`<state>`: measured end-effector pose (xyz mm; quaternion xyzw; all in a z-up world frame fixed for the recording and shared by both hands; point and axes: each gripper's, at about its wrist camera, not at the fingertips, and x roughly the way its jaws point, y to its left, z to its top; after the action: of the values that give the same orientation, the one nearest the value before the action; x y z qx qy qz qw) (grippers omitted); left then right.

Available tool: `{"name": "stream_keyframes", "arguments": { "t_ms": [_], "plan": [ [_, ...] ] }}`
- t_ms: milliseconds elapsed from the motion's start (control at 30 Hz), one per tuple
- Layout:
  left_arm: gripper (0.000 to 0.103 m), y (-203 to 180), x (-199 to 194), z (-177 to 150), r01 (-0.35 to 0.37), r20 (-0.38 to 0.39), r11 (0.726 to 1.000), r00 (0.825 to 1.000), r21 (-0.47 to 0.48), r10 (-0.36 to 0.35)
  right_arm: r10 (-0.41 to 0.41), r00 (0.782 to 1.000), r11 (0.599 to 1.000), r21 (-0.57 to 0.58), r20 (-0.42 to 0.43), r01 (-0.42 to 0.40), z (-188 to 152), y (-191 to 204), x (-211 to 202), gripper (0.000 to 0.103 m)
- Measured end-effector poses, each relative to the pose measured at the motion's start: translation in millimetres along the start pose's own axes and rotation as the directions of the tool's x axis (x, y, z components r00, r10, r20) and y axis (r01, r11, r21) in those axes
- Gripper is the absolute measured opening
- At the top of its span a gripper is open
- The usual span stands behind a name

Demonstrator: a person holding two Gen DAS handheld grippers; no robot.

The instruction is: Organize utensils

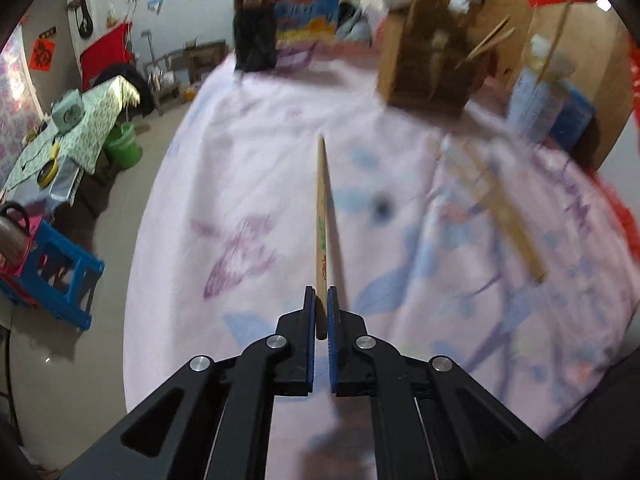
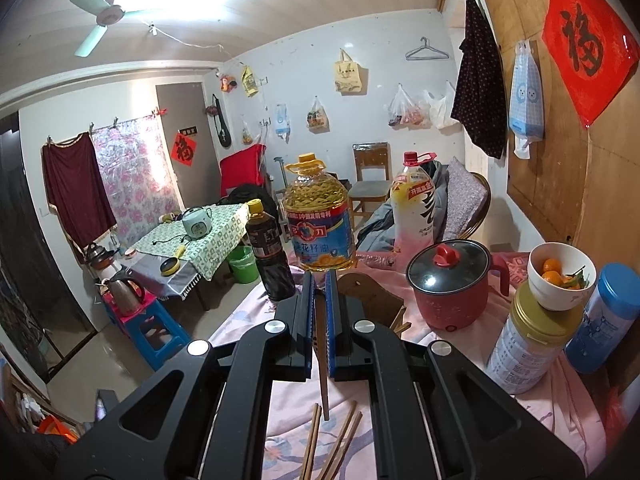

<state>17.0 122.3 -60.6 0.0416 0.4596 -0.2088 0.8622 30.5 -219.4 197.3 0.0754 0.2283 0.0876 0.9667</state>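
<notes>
**Inspector A:** Left gripper (image 1: pixel 320 312), status?

**Inspector B:** Jaws nearly closed, clamped on a single wooden chopstick (image 1: pixel 322 216). The stick runs straight ahead from between the jaws, its thin tip pointing forward over the pink floral cloth (image 1: pixel 248 152) that covers the bench. Green and red markings are printed along the shaft.

**Inspector A:** Anything ahead of those jaws?

**Inspector B:** A wooden holder box (image 1: pixel 430 68) stands well ahead and to the right of the jaws, with sticks leaning out of it. More loose chopsticks (image 1: pixel 508 216) lie on the cloth to the right, blurred. A dark bottle (image 1: pixel 256 24) stands far ahead, slightly left.

**Inspector A:** Right gripper (image 2: pixel 320 312)?

**Inspector B:** Jaws also close together, gripping a second chopstick (image 2: pixel 322 368). This one hangs downward from between the jaws, its tip below them over the cloth. Several spare chopsticks (image 2: pixel 340 444) lie on the cloth beneath and behind the jaws.

**Inspector A:** Surroundings on that side?

**Inspector B:** An oil jug (image 2: pixel 318 216) directly ahead of the jaws, a red lidded pot (image 2: pixel 452 284) ahead to the right, and a white bowl of oranges (image 2: pixel 562 276) atop a tin (image 2: pixel 532 344) farther right.
</notes>
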Motion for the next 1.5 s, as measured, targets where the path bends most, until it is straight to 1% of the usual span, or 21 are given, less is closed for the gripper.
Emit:
{"name": "stream_keyframes", "arguments": {
  "t_ms": [67, 133, 233, 267, 367, 500, 633, 733, 867, 900, 933, 1067, 1200, 1267, 1333, 1400, 1467, 1500],
  "plan": [
    [0.006, -13.3, -28.0, 21.9, 0.005, 0.070, 1.000, 0.997, 0.018, -0.006, 0.003, 1.000, 1.000, 0.003, 0.000, -0.003, -0.6, 0.2, 0.2, 0.006],
    [0.006, -24.9, -54.2, 44.3, 0.007, 0.132, 0.999, 0.991, 0.039, -0.013, 0.007, 1.000, 1.000, 0.006, 0.002, -0.007, -1.0, 0.2, 0.3, 0.006],
    [0.006, -40.0, -92.1, 77.9, 0.012, 0.219, 0.998, 0.975, 0.060, -0.025, 0.013, 1.000, 1.000, 0.012, 0.013, -0.013, -0.9, -1.2, -2.7, 0.006],
    [0.006, -44.9, -99.1, 86.2, 0.015, 0.236, 0.998, 0.971, 0.065, -0.030, 0.013, 1.000, 1.000, 0.014, 0.015, -0.014, -0.9, -2.2, -3.0, 0.006],
    [0.006, -61.0, -115.0, 115.3, 0.034, 0.269, 0.996, 0.962, 0.086, -0.057, 0.013, 1.000, 1.000, 0.026, 0.025, -0.014, -1.9, -6.8, -7.1, 0.006],
    [0.006, -79.4, -118.9, 145.7, 0.062, 0.264, 0.991, 0.960, 0.116, -0.091, 0.007, 0.999, 0.999, 0.043, 0.032, -0.008, -4.3, -15.6, -11.3, 0.006],
    [0.006, -99.9, -115.6, 180.1, 0.107, 0.255, 0.986, 0.957, 0.132, -0.138, -0.003, 0.999, 0.998, 0.063, 0.034, 0.000, -6.1, -26.7, -13.1, 0.006],
    [0.006, -110.0, -114.8, 203.4, 0.123, 0.266, 0.982, 0.951, 0.143, -0.158, -0.008, 0.999, 0.997, 0.074, 0.035, 0.005, -5.1, -34.1, -11.8, 0.006],
    [0.006, -127.4, -115.9, 248.6, 0.106, 0.313, 0.979, 0.937, 0.172, -0.157, -0.006, 0.999, 0.998, 0.069, 0.036, 0.003, 3.4, -39.8, -2.7, 0.006],
    [0.006, -129.8, -116.5, 258.7, 0.106, 0.321, 0.979, 0.934, 0.175, -0.158, -0.004, 0.999, 0.998, 0.064, 0.041, 0.001, 8.1, -40.6, 0.6, 0.006],
    [0.006, -135.2, -115.2, 276.5, 0.101, 0.336, 0.978, 0.929, 0.180, -0.158, -0.003, 0.999, 0.998, 0.058, 0.048, 0.000, 12.4, -41.0, 3.9, 0.006],
    [0.006, -148.2, -103.8, 326.5, 0.096, 0.364, 0.979, 0.918, 0.178, -0.156, 0.007, 0.997, 0.999, 0.037, 0.076, -0.010, 35.2, -42.6, 23.8, 0.006],
    [0.006, -156.5, -84.9, 359.4, 0.070, 0.389, 0.984, 0.912, 0.166, -0.131, 0.003, 0.996, 1.000, 0.031, 0.094, -0.006, 50.1, -48.0, 55.0, 0.006],
    [0.006, -160.4, -66.9, 370.6, 0.053, 0.392, 0.986, 0.914, 0.155, -0.110, -0.007, 0.996, 0.999, 0.033, 0.093, 0.004, 51.7, -52.9, 73.9, 0.006],
    [0.006, -163.1, -47.9, 373.6, 0.021, 0.388, 0.988, 0.918, 0.152, -0.079, -0.022, 0.996, 0.999, 0.031, 0.087, 0.019, 49.7, -56.7, 90.3, 0.006],
    [0.006, -162.2, -27.8, 373.7, 0.023, 0.368, 0.990, 0.927, 0.140, -0.074, -0.032, 0.997, 0.999, 0.034, 0.067, 0.030, 42.3, -61.0, 107.7, 0.006],
    [0.006, -160.4, -3.2, 369.5, 0.036, 0.323, 0.991, 0.943, 0.130, -0.076, -0.039, 0.999, 0.998, 0.041, 0.029, 0.038, 33.0, -66.3, 124.0, 0.008],
    [0.011, -159.6, 4.0, 366.7, 0.027, 0.309, 0.992, 0.949, 0.121, -0.063, -0.039, 0.999, 0.998, 0.053, -0.004, 0.039, 26.4, -69.8, 130.8, 0.011]
  ]
}}
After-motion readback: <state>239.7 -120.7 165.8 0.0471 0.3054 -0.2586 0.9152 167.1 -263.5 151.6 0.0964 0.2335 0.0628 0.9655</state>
